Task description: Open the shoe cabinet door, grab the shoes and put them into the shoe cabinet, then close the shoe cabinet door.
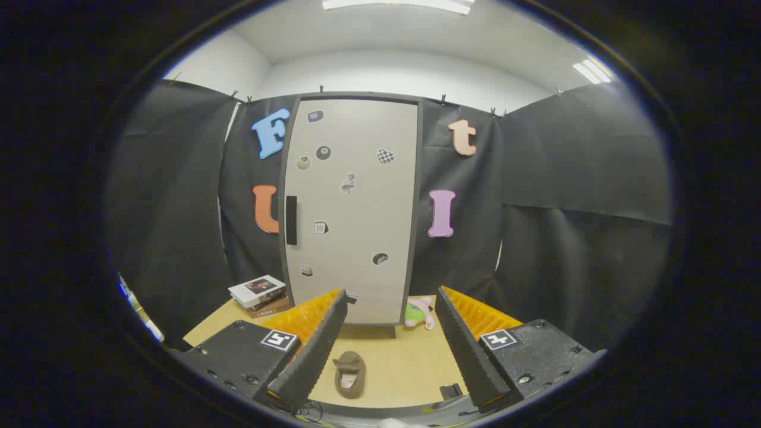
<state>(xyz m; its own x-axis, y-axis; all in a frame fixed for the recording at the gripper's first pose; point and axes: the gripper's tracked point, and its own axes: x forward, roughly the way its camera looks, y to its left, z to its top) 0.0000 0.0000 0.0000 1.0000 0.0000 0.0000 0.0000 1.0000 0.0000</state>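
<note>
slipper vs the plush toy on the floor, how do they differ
The slipper is brown and lies out in the open between the open fingers of the gripper. The plush toy is green and pink and sits beyond the fingers, against the foot of the shoe cabinet, by the door's right corner. The slipper looks the larger in this view. Both rest on the tan floor, in front of the shut door.

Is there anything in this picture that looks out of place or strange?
Little stands out. One brown slipper lies alone on the wooden floor, between the open gripper fingers, with no partner visible. A small plush toy lies by the shoe cabinet base. The cabinet door is shut, dotted with stickers.
</note>
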